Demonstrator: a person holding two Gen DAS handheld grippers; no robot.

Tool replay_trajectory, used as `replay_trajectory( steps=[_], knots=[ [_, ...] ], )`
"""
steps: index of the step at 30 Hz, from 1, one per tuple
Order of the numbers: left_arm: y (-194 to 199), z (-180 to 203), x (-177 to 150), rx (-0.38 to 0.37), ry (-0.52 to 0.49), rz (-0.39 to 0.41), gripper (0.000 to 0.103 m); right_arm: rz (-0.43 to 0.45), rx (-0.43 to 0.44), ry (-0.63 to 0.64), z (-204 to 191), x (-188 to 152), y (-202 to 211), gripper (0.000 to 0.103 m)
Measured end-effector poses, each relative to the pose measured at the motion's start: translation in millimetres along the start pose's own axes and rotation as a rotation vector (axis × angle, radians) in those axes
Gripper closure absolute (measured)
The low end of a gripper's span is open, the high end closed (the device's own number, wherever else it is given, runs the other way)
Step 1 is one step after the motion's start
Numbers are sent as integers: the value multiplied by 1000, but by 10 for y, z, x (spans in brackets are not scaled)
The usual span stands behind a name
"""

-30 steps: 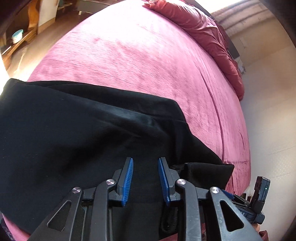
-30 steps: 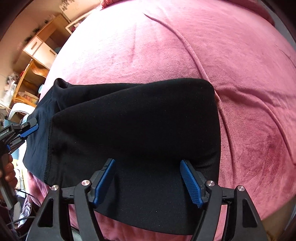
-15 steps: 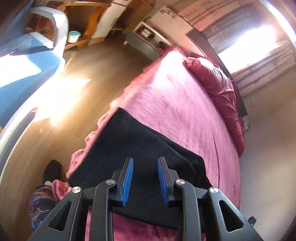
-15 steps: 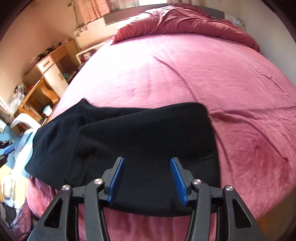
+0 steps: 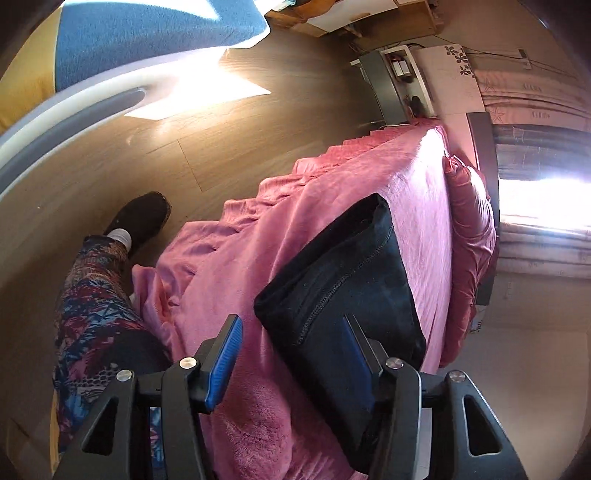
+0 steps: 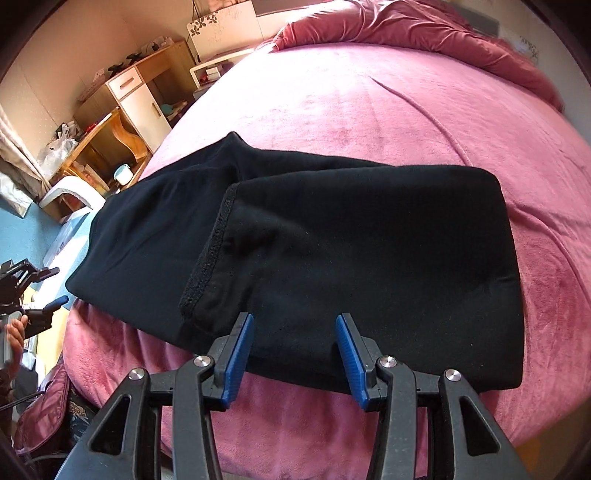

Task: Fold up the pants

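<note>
The bed [image 6: 424, 122], under a pink plush cover, fills both views, with a rumpled red duvet [image 6: 424, 29] at its head. The pants [image 6: 332, 251], black and already doubled into a thick packet, lie near the bed's foot edge, one end reaching the side edge toward the wooden shelves [image 6: 110, 122]. A person's patterned trouser leg [image 5: 92, 306] stands on the floor beside the bed.

The right claw [image 6: 293, 356] hangs just above the near edge of the pants, jaws partly apart after closing somewhat, gripping nothing. The left claw [image 5: 291, 360] is off the end of the packet; its jaws have just been opening and now stand apart, with bed cover and the pants' corner showing between them, not clamped.

The fabric looks soft, limp and fleecy, light but bulky, likely to sag and slide out of square if lifted by one point. Best hold seems to be the stitched hem [image 6: 210, 258] or both corners of one end, pinching all layers together.
</note>
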State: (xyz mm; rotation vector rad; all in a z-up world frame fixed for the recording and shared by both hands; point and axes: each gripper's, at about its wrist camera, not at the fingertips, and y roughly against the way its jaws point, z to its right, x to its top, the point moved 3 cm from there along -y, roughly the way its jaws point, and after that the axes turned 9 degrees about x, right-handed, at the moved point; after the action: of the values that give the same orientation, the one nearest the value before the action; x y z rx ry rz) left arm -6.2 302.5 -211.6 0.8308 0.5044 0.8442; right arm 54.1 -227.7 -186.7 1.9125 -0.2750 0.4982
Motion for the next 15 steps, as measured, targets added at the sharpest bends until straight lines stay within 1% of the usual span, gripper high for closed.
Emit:
replay_trajectory(
  steps=[2,4,5,6,7,8,9,11,13,15],
  knots=[
    [-93,10,5,56,-5,7,48,-14,9,-10,7,-7,-20,56],
    [-225,2,3,61,8,-20,48,-19,-1,-9,22,-6,-40,56],
    [-274,-12,1,79,16,-20,50,-21,-4,-11,14,-19,-44,56],
    [-300,-20,-9,82,17,-15,53,-24,-4,-14,21,-21,-54,56],
    [-326,0,-17,74,3,-8,59,-27,-5,-15,26,-20,-66,56],
    [-338,32,-21,76,-19,3,73,-30,-9,-14,30,-17,-83,56],
    [-339,61,-28,86,-33,19,75,-31,-11,-13,27,-19,-90,56],
    [-312,138,-37,82,-65,49,85,-31,-11,-4,28,-3,-124,56],
    [-245,241,-57,87,-108,85,89,-31,-19,1,29,-2,-136,56],
    [-109,413,-112,46,-156,133,90,-24,-8,-6,24,0,-101,56]
  ],
)
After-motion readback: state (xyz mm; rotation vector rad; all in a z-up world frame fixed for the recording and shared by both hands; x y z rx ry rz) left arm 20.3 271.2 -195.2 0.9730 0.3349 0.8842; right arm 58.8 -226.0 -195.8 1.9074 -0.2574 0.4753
